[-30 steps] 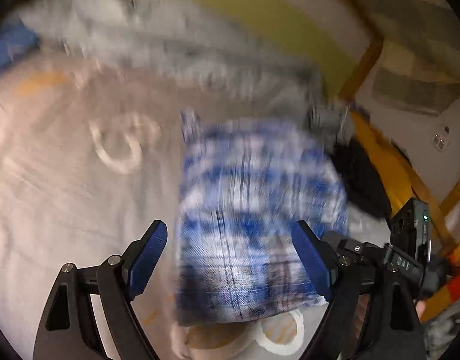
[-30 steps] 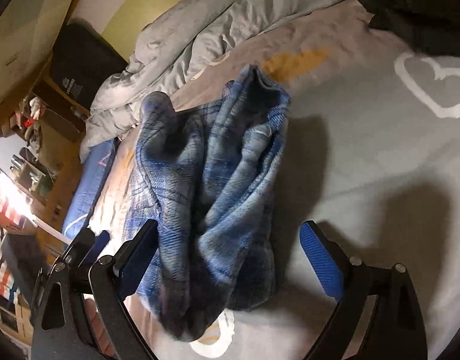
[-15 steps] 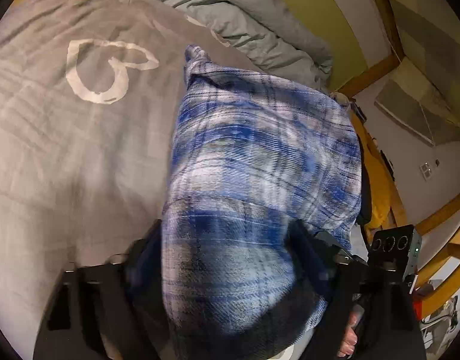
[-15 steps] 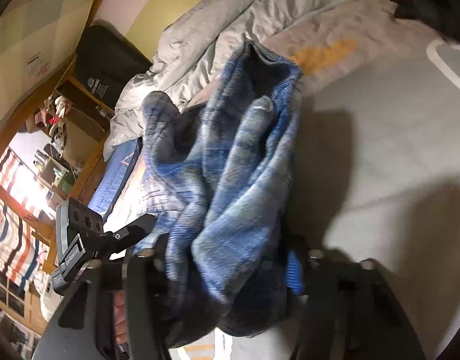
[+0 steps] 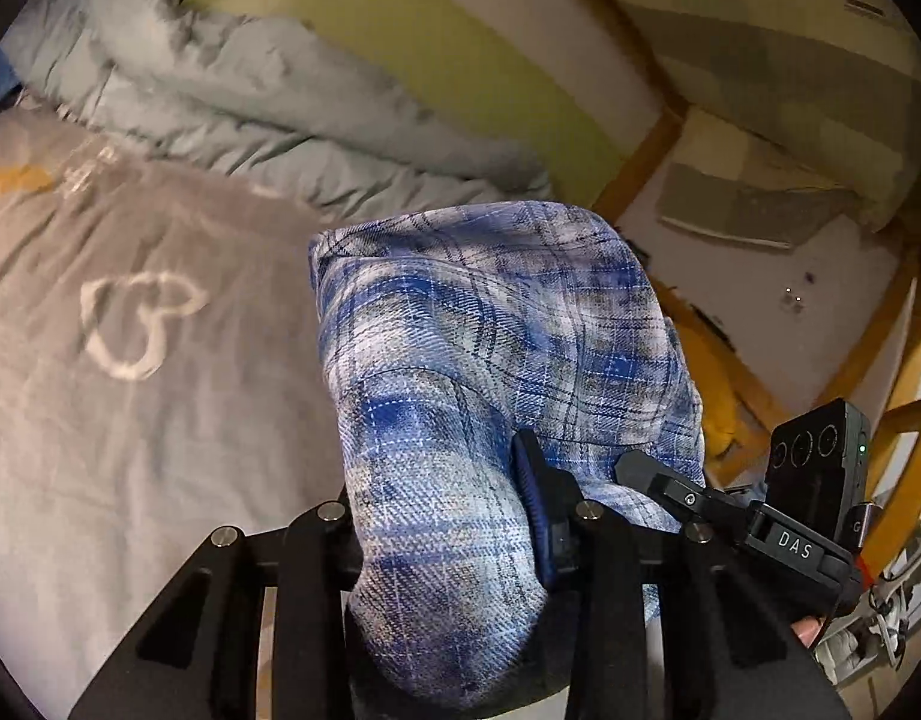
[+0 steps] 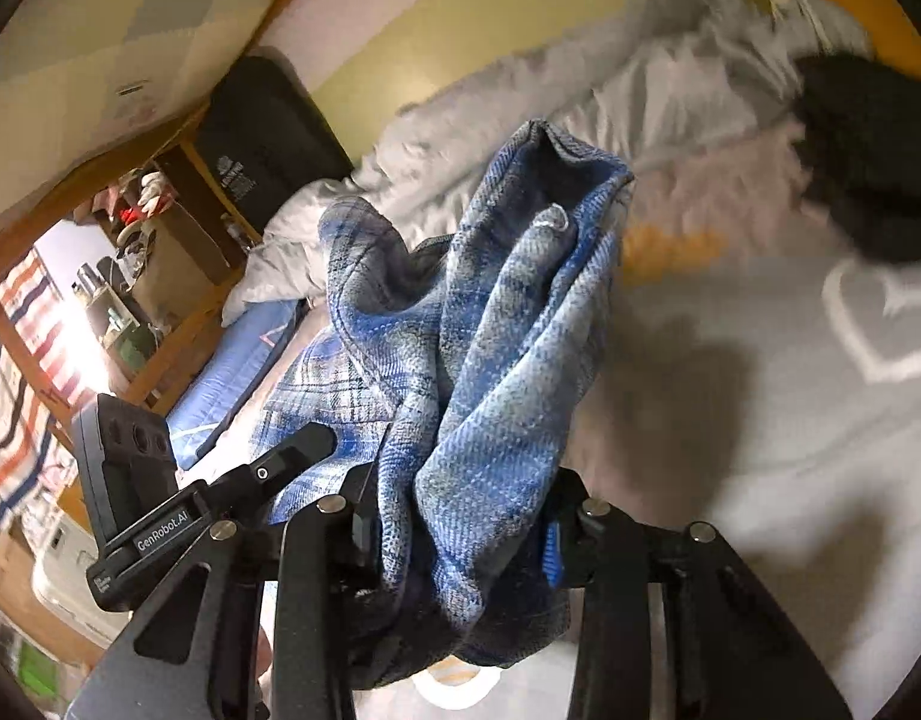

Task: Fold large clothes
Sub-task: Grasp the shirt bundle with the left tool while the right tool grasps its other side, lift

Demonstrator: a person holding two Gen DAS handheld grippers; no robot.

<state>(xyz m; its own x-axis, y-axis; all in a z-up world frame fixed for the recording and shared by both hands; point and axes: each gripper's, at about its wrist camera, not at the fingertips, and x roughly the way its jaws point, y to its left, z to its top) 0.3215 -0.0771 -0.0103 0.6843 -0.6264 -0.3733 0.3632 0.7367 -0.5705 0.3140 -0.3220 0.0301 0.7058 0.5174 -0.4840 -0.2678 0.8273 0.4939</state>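
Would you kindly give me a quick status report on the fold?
Left gripper shut on shirt. Right gripper shut on it too. Shirt bunched, lifted off bed. Nothing in the way.

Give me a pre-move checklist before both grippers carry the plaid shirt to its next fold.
1. Left gripper shut on the plaid shirt: ok.
2. Right gripper shut on the same shirt: ok.
3. Each grip takes a clean single edge: not ok, a thick bunch of fabric is wadded in both.
4. Shirt lifted off the grey bedsheet: cannot tell, its lower part is hidden behind the grippers.
5. Open sheet to lay it on: ok, bare sheet around the heart print.
6. Rumpled duvet apart from the shirt: ok, it lies toward the wall.
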